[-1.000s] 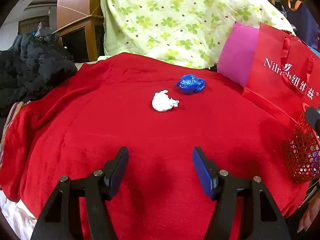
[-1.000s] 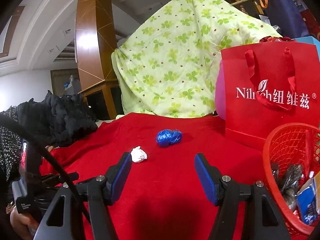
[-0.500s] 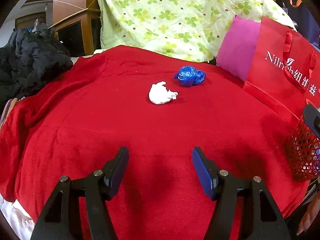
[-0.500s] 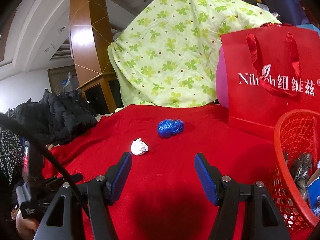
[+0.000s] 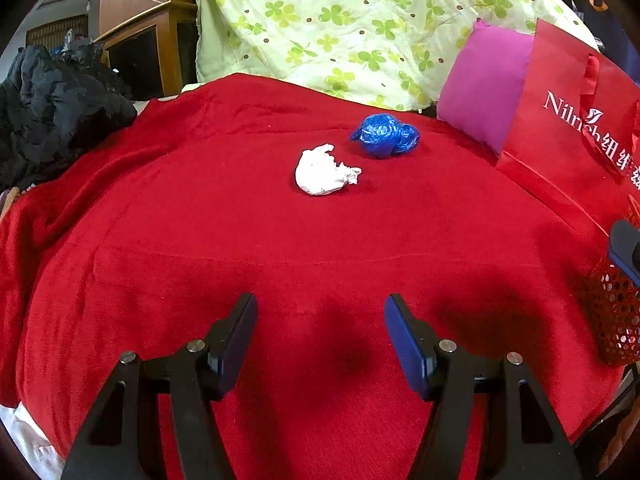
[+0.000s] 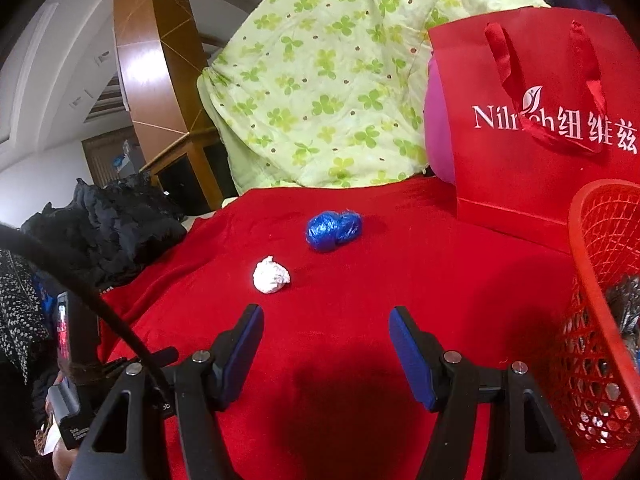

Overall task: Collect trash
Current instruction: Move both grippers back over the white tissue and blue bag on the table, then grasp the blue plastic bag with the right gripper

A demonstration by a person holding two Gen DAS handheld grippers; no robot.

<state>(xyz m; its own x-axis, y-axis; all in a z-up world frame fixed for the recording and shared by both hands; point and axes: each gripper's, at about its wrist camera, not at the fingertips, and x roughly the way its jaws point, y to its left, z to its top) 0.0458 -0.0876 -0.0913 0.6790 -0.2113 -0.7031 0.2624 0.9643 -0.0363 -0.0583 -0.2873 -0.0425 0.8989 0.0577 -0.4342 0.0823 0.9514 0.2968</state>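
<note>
A crumpled white paper wad lies on the red blanket, with a scrunched blue plastic ball just behind it to the right. My left gripper hovers over the blanket short of the wad, jaws open and empty. From the right wrist view the white paper wad and the blue plastic ball sit ahead of my right gripper, which is also open with nothing between its fingers. A red mesh basket holding some trash stands at its right.
A red paper gift bag and a pink pillow stand at the back right, a green floral quilt behind. A black jacket is heaped at the left. The red mesh basket sits at the blanket's right edge.
Both grippers have moved forward and lower toward the two pieces of trash, which now look larger. Jaw openings are unchanged.
</note>
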